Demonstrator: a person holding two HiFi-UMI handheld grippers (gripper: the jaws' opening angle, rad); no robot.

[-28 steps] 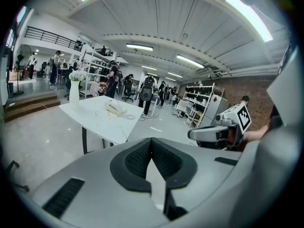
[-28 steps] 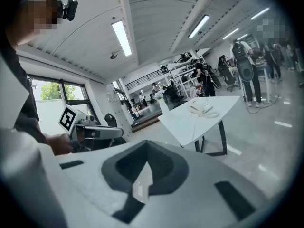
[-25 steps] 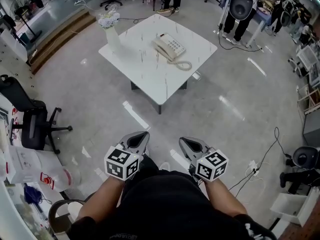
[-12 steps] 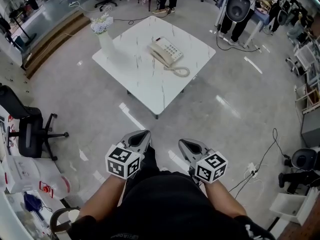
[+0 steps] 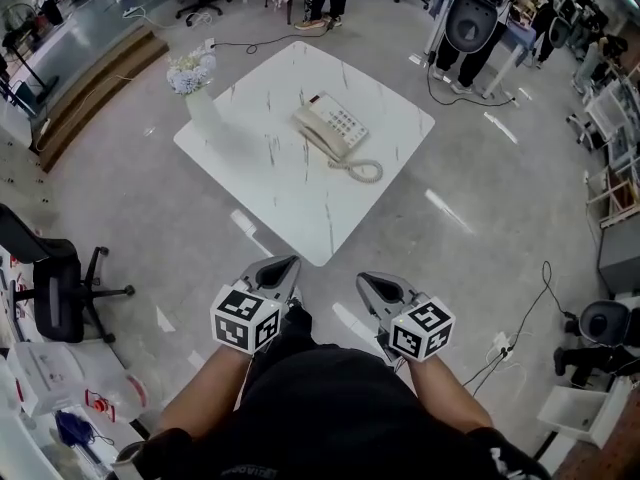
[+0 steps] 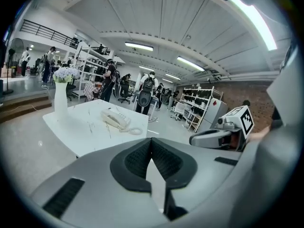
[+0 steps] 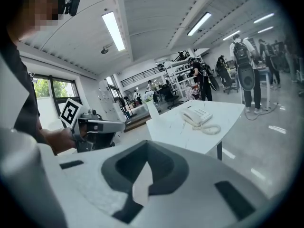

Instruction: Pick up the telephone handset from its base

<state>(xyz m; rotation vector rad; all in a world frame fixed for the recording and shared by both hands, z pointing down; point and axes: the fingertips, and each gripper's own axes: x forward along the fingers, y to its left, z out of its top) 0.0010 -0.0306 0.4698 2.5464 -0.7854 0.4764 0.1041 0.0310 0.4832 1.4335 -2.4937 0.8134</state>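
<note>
A cream telephone (image 5: 328, 126) with its handset (image 5: 314, 134) on the base and a coiled cord (image 5: 362, 172) sits on a white marbled table (image 5: 262, 168). It also shows in the left gripper view as the telephone (image 6: 115, 119) and in the right gripper view as the telephone (image 7: 198, 116). My left gripper (image 5: 285, 264) and right gripper (image 5: 365, 282) are held close to my body, well short of the table, both shut and empty.
A white vase with flowers (image 5: 195, 93) stands at the table's left corner. A black office chair (image 5: 55, 288) is at the left. People stand beyond the table near a wheeled stand (image 5: 468, 23). Cables (image 5: 525, 313) lie on the floor at right.
The table and telephone have come nearer in the head view as I walk toward them. Both grippers keep the same pose in front of my body.
</note>
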